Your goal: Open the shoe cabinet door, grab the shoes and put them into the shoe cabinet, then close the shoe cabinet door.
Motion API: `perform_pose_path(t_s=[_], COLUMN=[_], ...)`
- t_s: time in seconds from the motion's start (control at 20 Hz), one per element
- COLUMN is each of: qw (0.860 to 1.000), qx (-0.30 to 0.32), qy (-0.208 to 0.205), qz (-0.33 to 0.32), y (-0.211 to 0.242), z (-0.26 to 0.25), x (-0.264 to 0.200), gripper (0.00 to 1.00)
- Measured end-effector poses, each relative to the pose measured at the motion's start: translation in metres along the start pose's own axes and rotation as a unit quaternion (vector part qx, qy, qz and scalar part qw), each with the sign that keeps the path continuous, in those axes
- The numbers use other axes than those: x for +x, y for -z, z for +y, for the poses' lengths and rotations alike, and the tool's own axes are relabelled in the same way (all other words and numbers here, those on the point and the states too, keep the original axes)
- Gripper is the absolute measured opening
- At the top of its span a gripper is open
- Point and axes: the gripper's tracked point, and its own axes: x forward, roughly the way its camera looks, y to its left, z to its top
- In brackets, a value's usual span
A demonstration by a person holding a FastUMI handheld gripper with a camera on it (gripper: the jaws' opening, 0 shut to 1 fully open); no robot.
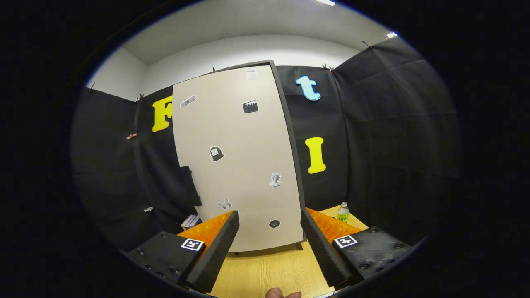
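Note:
The shoe cabinet (pixel 242 157) stands upright just beyond my fingers, a tall beige panel with a dark frame along its right edge and several small stickers on its face. Its door looks closed, with no gap showing. My gripper (pixel 269 242) is open, its two fingers spread wide in front of the cabinet's lower part, nothing between them. Small cabinet feet rest on the wooden floor (pixel 269 269). No shoes in sight here.
A small bottle with a white cap (pixel 343 212) stands on the wooden surface to the right of the cabinet. A stack of thin book-like items (pixel 190 220) lies at the cabinet's lower left. A fingertip (pixel 283 294) of the person pokes in below the fingers.

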Motion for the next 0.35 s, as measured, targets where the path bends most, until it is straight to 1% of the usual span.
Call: perform_pose_path(t_s=[0.35], qw=[1.000], qx=[0.000], qy=[0.001], qz=[0.001], y=[0.0016], z=[-0.0009], x=[0.0001], gripper=[0.98])
